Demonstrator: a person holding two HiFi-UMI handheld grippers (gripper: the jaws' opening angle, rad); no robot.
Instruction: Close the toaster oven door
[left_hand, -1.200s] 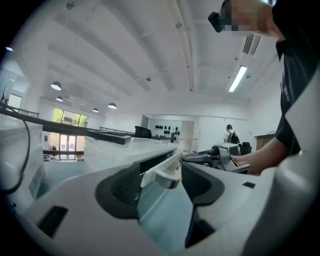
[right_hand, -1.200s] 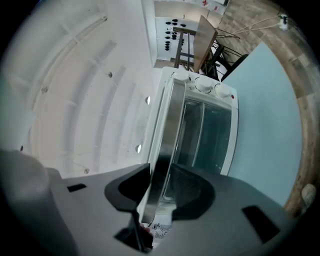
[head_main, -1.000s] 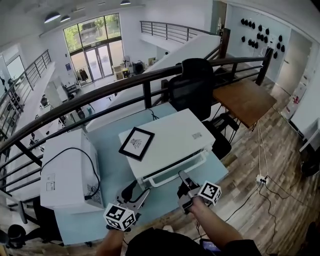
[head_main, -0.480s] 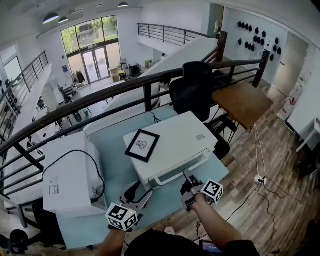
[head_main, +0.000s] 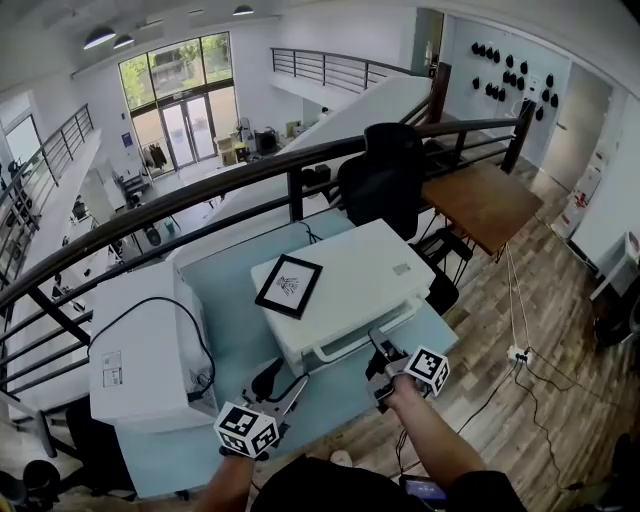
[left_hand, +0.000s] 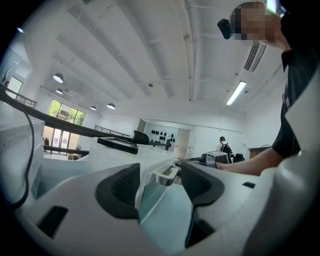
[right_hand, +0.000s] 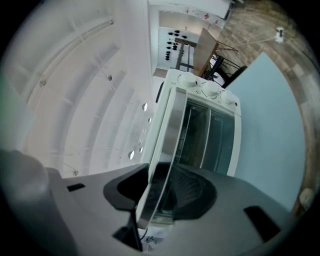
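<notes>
White toaster oven (head_main: 345, 280) sat on the pale blue worktop (head_main: 228, 325), its glass door (right_hand: 172, 131) tilted a little off the body, not quite shut. My right hand-held gripper (head_main: 379, 354) had the door's top edge between its pads, which lay against it on both sides, though the jaws had just been easing apart. My left hand-held gripper (head_main: 283, 383) hung spread and empty near the oven's front corner. A black picture frame (head_main: 288, 286) lay on the oven's top.

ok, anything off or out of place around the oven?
Toaster oven door stands ajar, tilted off the front. A black-framed picture lies flat on the oven's top, an odd spot. Nothing looks spilled or damaged.
</notes>
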